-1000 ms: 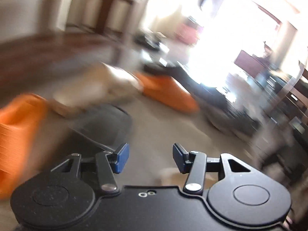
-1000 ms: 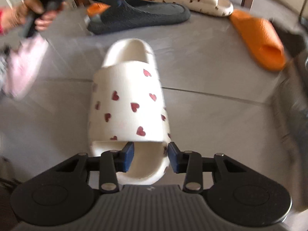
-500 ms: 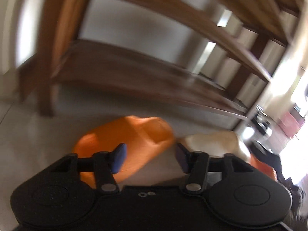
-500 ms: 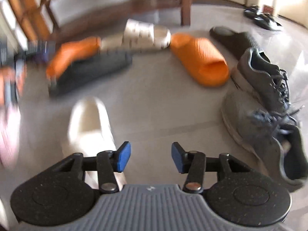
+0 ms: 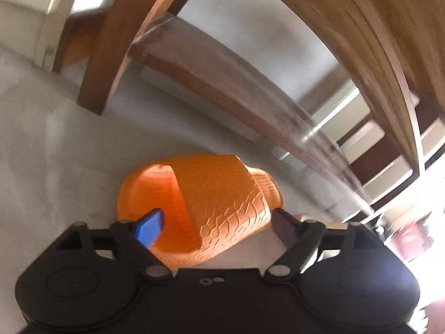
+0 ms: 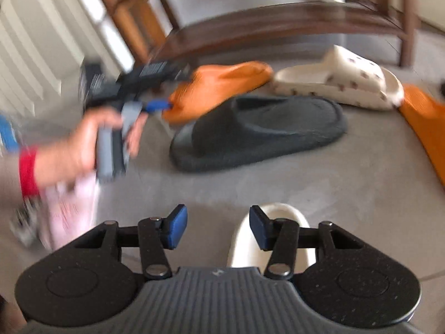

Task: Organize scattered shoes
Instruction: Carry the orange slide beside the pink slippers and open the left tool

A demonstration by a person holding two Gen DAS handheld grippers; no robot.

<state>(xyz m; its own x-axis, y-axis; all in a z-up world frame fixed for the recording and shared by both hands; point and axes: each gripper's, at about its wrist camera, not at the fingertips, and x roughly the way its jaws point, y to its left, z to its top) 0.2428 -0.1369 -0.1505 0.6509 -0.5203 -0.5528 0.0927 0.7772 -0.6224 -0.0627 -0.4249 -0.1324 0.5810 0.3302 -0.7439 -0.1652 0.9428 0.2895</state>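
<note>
So far nothing looks paired: your left gripper (image 5: 215,224) has its fingers opening around an orange slide (image 5: 219,194), your right gripper (image 6: 218,226) gapes empty, white slide (image 6: 267,239) just beyond its right finger.

Grey tiled floor (image 6: 319,183) carries everything. Landmark: black slide (image 6: 258,130), mid-floor. Orange slide (image 6: 219,89) touches its far-left side; cream heart-print slide (image 6: 339,79) just behind it on the right; second orange slide (image 6: 425,122) to its right; plain cream slide (image 6: 272,239) nearer the camera, apart.
</note>
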